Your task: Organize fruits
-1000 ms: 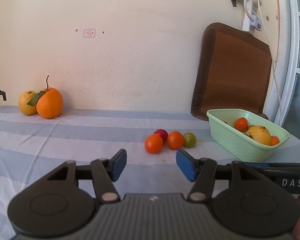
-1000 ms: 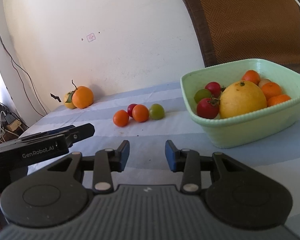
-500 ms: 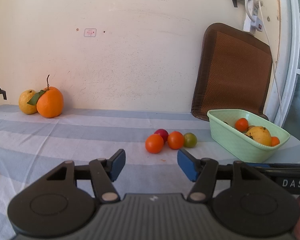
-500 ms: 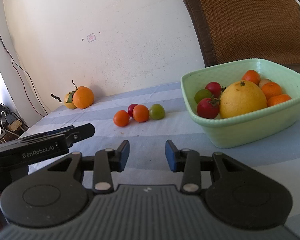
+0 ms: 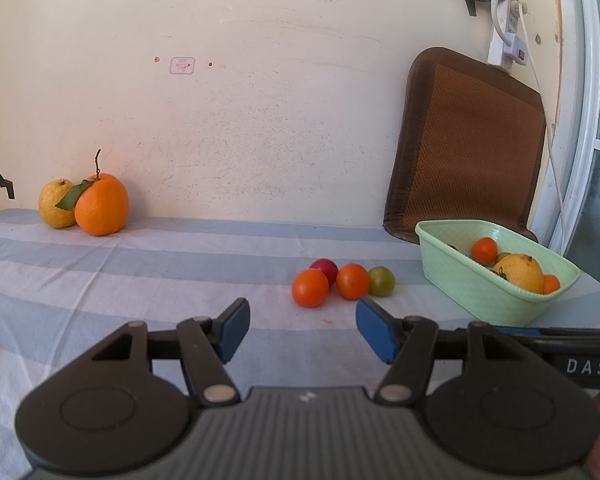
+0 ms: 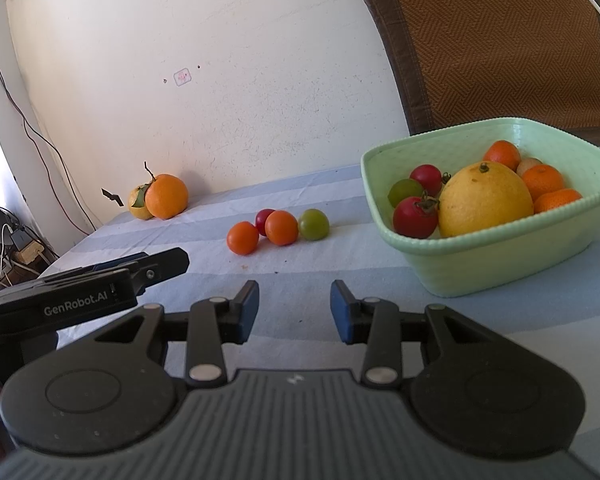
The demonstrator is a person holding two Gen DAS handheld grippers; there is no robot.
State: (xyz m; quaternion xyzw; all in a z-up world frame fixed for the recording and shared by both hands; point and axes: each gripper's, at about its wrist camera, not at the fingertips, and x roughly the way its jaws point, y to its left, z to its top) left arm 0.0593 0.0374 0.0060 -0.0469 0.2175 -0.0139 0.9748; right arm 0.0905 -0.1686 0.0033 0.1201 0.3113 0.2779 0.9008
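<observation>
**Ana:** Both grippers are hovering low over the striped tablecloth; the left gripper is standing spread wide with nothing between its blue pads, and the right gripper is likewise spread and empty. Why, do you think?

**Ben:** I'd judge they are readying for a pick. The left one is pointing straight at the loose cluster, so its jaws are gaping wide enough to take a small round fruit.

**Ana:** Going by size, then: the green basket is sitting at the right, already holding a big yellow citrus, tangerines and red tomatoes. That looks like the collecting place.

**Ben:** Agreed. Far off by the wall, an orange with stem and leaf is leaning against a yellow fruit, touching it, well apart from the basket.

**Ana:** And the small ones are lying between: two orange tomatoes, a red one behind, and a green tomato, all bunched together near the basket, still on the cloth.

**Ben:** Against the picture a second ago, very little is differing. The left gripper's jaws are standing slightly wider, the fruits are lying where they were, and the right gripper is staying put.
</observation>
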